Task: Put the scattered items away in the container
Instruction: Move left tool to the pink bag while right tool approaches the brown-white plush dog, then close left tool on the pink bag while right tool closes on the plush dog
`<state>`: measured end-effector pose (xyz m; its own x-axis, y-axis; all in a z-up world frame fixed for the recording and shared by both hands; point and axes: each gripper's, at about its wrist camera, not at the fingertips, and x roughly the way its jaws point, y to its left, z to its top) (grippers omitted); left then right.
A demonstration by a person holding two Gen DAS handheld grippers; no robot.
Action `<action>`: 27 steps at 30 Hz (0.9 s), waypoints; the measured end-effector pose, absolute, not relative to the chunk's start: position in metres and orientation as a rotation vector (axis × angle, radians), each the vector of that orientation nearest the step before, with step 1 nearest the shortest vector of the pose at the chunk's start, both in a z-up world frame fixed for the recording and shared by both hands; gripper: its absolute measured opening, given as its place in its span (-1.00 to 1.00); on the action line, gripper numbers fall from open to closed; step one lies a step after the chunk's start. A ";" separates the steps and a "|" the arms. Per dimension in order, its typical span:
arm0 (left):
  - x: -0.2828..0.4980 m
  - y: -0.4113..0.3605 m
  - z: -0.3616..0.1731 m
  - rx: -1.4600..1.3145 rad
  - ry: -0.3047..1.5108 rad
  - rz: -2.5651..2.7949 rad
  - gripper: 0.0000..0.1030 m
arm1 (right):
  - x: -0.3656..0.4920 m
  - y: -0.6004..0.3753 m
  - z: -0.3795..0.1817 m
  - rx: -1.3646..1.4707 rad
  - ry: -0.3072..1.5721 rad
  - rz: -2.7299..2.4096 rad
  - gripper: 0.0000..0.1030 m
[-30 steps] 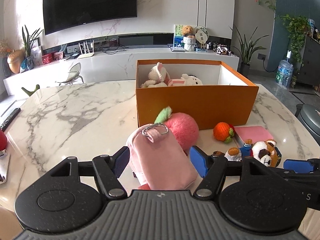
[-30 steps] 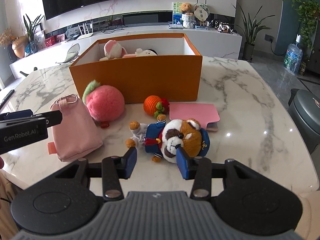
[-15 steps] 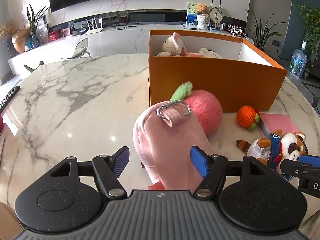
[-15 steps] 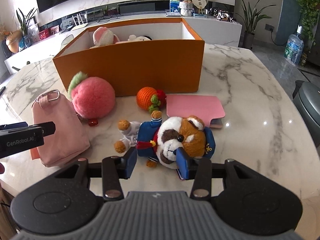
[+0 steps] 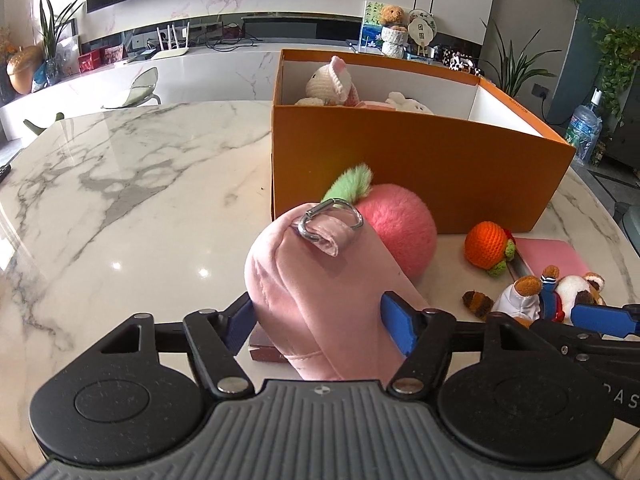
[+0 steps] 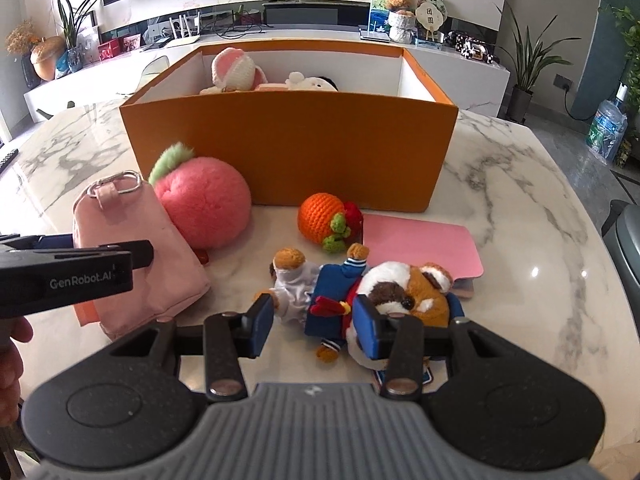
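Note:
An orange box (image 5: 416, 168) stands on the marble table with soft toys inside; it also shows in the right wrist view (image 6: 288, 152). My left gripper (image 5: 318, 320) is closed around a pink pouch (image 5: 320, 296) with a metal ring; the pouch also shows in the right wrist view (image 6: 136, 240). My right gripper (image 6: 316, 320) is open, its fingers on either side of a plush dog in a blue coat (image 6: 368, 296). A pink plush peach (image 6: 204, 208) and an orange crochet fruit (image 6: 324, 220) lie in front of the box.
A flat pink case (image 6: 420, 244) lies right of the crochet fruit, partly under the plush dog. The marble table (image 5: 120, 200) stretches bare to the left. A grey bin (image 6: 628, 232) stands off the table's right edge.
Both grippers moved forward toward the box. The left fingers now press on the pink pouch. The right fingers now straddle the plush dog.

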<state>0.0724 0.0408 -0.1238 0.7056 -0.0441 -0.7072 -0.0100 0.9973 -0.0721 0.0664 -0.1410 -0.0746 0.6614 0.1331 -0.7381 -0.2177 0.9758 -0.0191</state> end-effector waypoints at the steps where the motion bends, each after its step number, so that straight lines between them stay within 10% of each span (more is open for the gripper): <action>1: 0.072 0.041 -0.121 -0.078 0.775 -0.023 0.15 | 0.067 -0.140 -0.074 -0.112 0.824 0.198 -0.09; 14: 0.054 0.014 -0.097 0.041 0.679 -0.144 -0.31 | 0.062 -0.147 -0.060 -0.133 0.775 0.143 -0.09; 27: 0.052 -0.005 -0.107 0.061 0.721 -0.200 0.02 | 0.060 -0.183 -0.064 -0.086 0.804 0.036 0.01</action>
